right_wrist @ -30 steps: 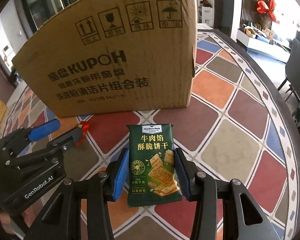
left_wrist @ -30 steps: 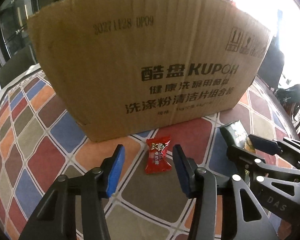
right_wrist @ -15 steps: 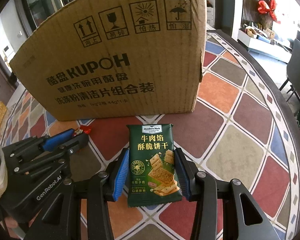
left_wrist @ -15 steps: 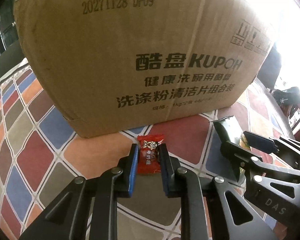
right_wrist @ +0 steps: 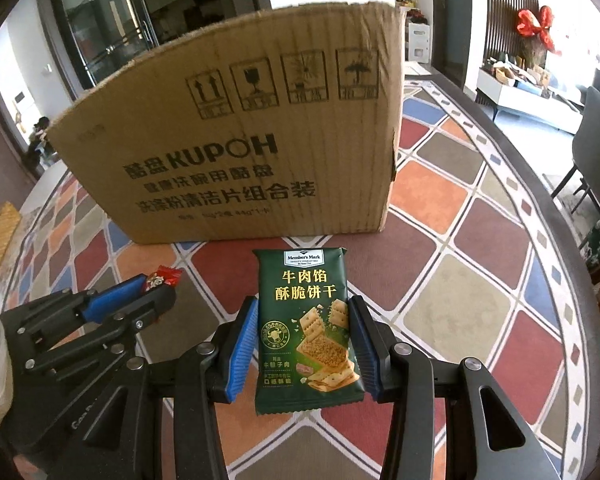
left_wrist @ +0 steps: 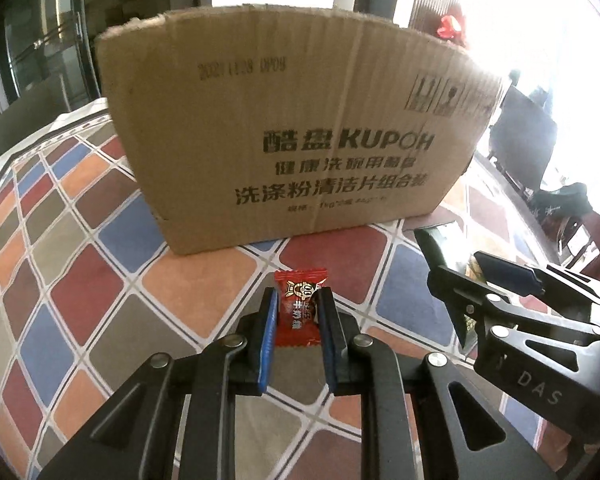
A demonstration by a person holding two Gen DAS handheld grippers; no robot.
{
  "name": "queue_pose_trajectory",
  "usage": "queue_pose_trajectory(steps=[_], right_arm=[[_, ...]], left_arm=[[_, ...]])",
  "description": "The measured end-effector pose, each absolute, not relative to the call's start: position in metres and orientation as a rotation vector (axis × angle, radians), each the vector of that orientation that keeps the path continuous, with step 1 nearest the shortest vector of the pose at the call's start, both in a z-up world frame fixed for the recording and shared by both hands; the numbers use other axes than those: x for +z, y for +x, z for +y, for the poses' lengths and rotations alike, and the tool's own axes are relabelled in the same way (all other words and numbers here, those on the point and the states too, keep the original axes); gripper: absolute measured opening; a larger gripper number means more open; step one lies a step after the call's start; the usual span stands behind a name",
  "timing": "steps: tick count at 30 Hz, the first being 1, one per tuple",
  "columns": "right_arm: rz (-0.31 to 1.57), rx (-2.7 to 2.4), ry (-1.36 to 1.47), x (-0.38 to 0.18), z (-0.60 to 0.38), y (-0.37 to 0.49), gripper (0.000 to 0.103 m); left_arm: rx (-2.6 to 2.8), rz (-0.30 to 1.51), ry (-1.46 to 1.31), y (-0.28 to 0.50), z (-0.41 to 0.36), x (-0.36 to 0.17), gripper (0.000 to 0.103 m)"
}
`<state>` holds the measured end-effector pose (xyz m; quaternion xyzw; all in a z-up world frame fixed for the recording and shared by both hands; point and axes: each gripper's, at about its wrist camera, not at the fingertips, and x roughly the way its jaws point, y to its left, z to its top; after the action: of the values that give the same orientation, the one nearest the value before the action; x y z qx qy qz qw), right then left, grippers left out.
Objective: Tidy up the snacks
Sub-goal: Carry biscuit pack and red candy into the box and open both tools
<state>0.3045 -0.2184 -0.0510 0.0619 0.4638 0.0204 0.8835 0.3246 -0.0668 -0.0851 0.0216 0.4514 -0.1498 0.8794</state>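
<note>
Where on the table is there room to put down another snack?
The tablecloth right of the cardboard box, toward the table's rim, is bare. So is the cloth left of the box. It is crowded in front of the box: the red candy and green cracker packet sit there in the two grippers.

- Box (left_wrist: 300, 128): plain brown cardboard, black printed lettering and handling symbols.
- Candy (left_wrist: 299, 306): red wrapper, dark and white printed figure.
- Biscuit pack (right_wrist: 306, 328): dark green, yellow characters, white brand label, tan crackers pictured.
- Tablecloth (right_wrist: 452, 304): diamond check in red, orange, blue, olive and brown, pale lines between.
- Left gripper (left_wrist: 297, 312) and right gripper (right_wrist: 303, 330): black frames, blue pads.
</note>
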Motion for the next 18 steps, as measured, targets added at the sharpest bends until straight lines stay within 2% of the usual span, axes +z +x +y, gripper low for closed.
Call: queue_pose_trajectory(steps=[18], right_arm=[[0.838, 0.062, 0.106, 0.006, -0.202, 0.275, 0.046]], left_arm=[[-0.315, 0.775, -0.008, 0.282, -0.047, -0.009, 0.021]])
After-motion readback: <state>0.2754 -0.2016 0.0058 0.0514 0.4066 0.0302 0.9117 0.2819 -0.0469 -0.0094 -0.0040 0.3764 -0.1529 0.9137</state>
